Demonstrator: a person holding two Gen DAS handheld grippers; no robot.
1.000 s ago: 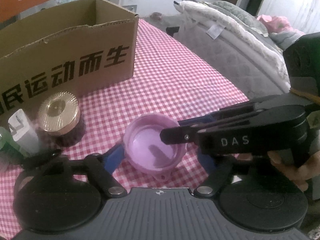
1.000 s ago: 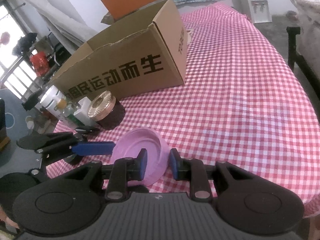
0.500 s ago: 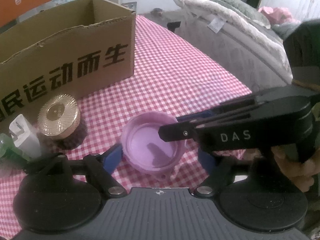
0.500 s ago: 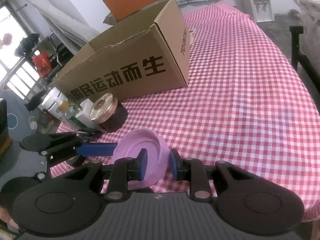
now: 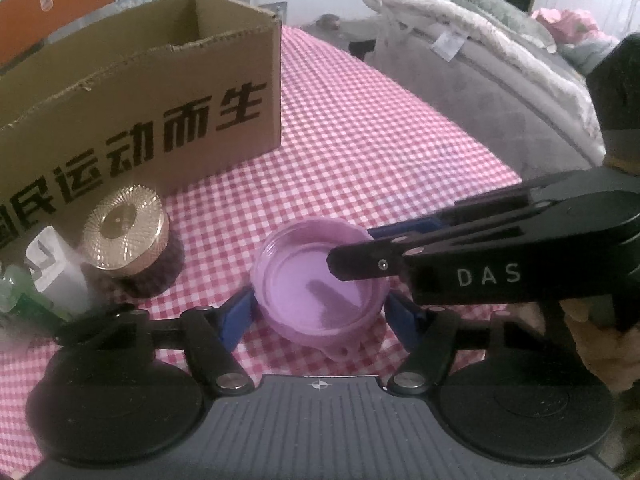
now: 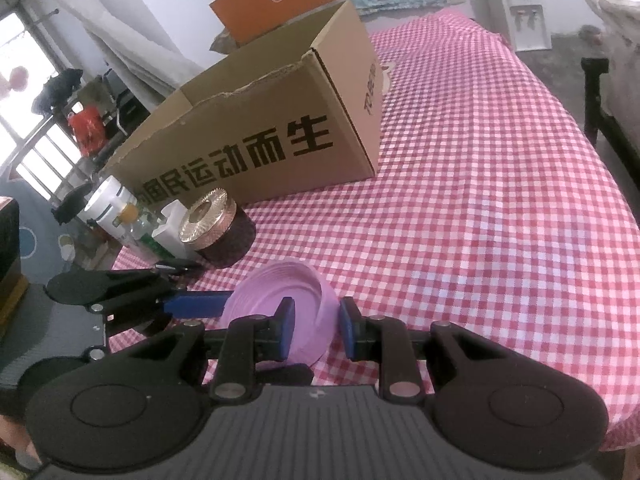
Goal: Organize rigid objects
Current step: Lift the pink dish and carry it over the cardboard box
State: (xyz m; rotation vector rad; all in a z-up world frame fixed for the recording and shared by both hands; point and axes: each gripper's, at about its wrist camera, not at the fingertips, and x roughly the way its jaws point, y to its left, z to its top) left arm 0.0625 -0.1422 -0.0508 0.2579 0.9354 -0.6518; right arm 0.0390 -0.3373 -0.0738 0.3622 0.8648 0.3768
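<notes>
A pink plastic lid (image 5: 320, 280) is held a little above the checked tablecloth. My left gripper (image 5: 320, 312) has its blue fingers on both sides of the lid. My right gripper (image 6: 316, 328) pinches the lid's rim (image 6: 280, 300), one finger inside and one outside. It reaches in from the right in the left wrist view (image 5: 360, 256). An open cardboard box (image 5: 132, 92) with black characters stands behind; it also shows in the right wrist view (image 6: 260, 128).
A dark jar with a gold lid (image 5: 128, 232), a white charger (image 5: 52, 268) and a green bottle (image 5: 16, 296) stand left of the lid by the box. A white bottle (image 6: 108, 204) stands at the table's left edge. A padded chair (image 5: 500, 80) is to the right.
Both grippers and the pink lid have risen slightly and drifted toward the box. The hold on the lid is unchanged.
</notes>
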